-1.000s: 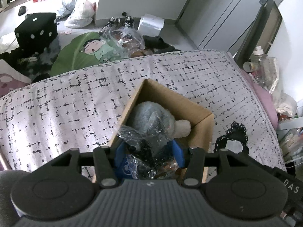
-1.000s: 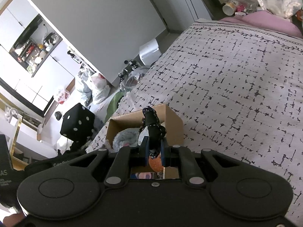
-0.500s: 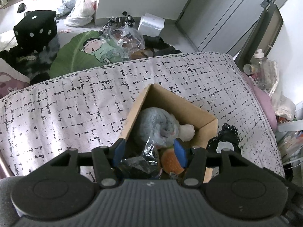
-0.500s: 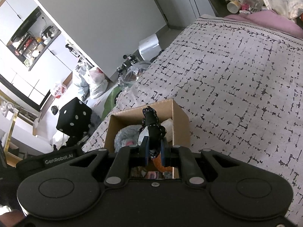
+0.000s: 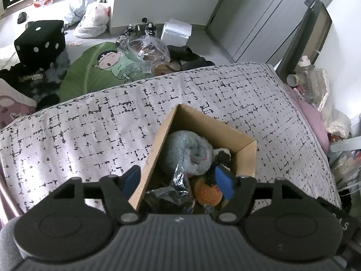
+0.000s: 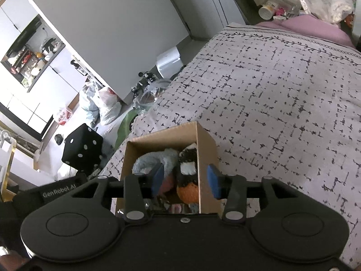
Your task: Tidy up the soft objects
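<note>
A cardboard box (image 5: 198, 118) stands on the patterned bed (image 5: 79, 131). It holds a grey plush (image 5: 187, 151), an orange plush (image 5: 207, 194), a clear plastic bag (image 5: 171, 197) and a black lace item with a white patch (image 6: 189, 161). My left gripper (image 5: 177, 184) is open and empty, astride the box's left wall. My right gripper (image 6: 186, 178) is open and empty, astride the box's right wall (image 6: 206, 158), above the lace item. The box also shows in the right wrist view (image 6: 158, 137).
The bed's far edge (image 5: 158, 79) drops to a cluttered floor with a black dice cushion (image 5: 40, 43), a green cartoon cushion (image 5: 94, 70) and plastic bags (image 5: 90, 20). Bottles and bags (image 5: 309, 76) crowd the right side by a pink pillow (image 5: 313, 122).
My left gripper opened and let the plastic bag drop into the box. My right gripper opened and let go of the black lace item, which now lies in the box.
</note>
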